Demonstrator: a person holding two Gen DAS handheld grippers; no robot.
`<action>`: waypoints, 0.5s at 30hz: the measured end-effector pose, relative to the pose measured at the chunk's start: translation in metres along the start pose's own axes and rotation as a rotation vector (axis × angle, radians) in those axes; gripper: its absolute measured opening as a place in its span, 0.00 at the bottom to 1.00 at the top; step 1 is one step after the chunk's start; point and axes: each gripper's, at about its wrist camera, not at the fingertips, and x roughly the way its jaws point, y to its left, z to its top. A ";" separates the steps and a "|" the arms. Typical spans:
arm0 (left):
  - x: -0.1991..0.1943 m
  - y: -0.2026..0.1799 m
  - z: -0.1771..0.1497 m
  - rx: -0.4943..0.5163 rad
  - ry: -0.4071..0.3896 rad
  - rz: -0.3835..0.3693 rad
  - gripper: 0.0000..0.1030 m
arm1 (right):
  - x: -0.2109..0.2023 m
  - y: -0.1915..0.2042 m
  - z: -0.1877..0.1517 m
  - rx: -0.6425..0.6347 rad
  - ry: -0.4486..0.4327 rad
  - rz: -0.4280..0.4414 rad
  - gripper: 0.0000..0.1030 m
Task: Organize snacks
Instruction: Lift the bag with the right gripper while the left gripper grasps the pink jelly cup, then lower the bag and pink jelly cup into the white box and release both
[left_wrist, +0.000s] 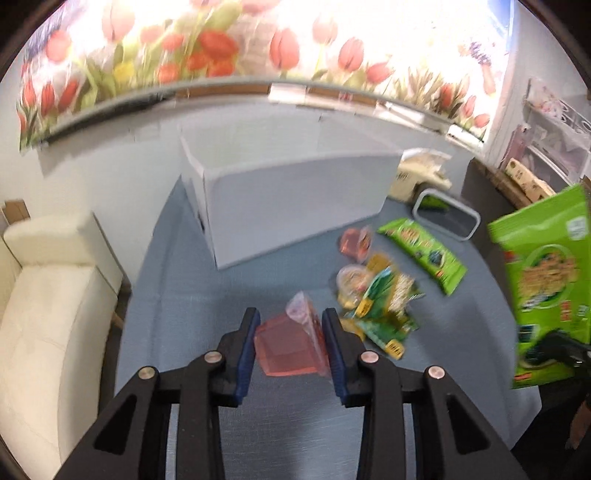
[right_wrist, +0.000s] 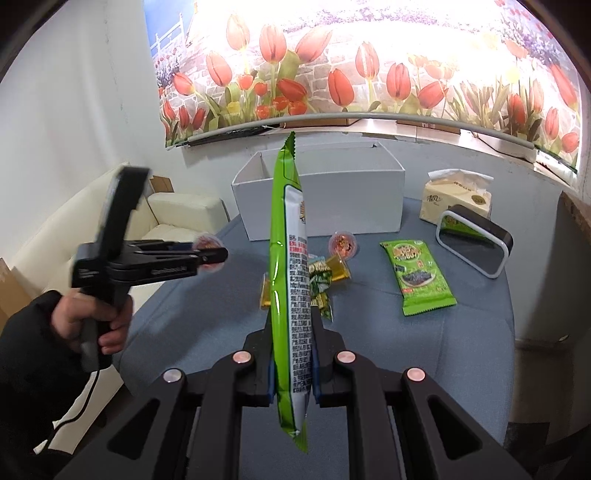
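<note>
The left gripper (left_wrist: 291, 336) clamps a red jelly cup (left_wrist: 291, 347) above the blue table (left_wrist: 192, 295) — the right gripper (right_wrist: 291, 354) pinches a tall green snack bag (right_wrist: 290, 258) upright, near the white box (right_wrist: 332, 199).

Green packets and red cups on a grey-blue cloth, under a wall of red tulips.

The held packet (right_wrist: 290, 280) is bright green with a white back panel of black print and a little red print. A second packet (right_wrist: 419, 275) is the same green, with a dark picture and yellow lettering. The held cup (left_wrist: 291, 341) is clear red; another cup (right_wrist: 344, 243) is red too, its lid patterned. The small sachets (right_wrist: 319, 277) are yellow and green. The box (right_wrist: 321, 195) is plain white. The tablecloth (right_wrist: 461, 332) is grey-blue. The tissue pack (right_wrist: 458, 201) is cream. The mural (right_wrist: 369, 74) shows red tulips with green leaves over pale stonework. The sofa (left_wrist: 48, 295) is cream. The grippers' fingers (left_wrist: 245, 343) are black with blue pads. The sleeve (right_wrist: 33, 350) is black.
</note>
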 end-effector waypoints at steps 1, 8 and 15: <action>-0.004 -0.002 0.003 0.007 -0.010 0.004 0.37 | 0.000 0.001 0.003 -0.001 -0.005 0.001 0.13; -0.031 -0.013 0.033 0.032 -0.073 0.004 0.37 | 0.001 0.002 0.032 -0.015 -0.047 -0.018 0.13; -0.032 -0.008 0.087 0.018 -0.119 0.030 0.37 | 0.034 -0.010 0.100 -0.036 -0.083 -0.046 0.13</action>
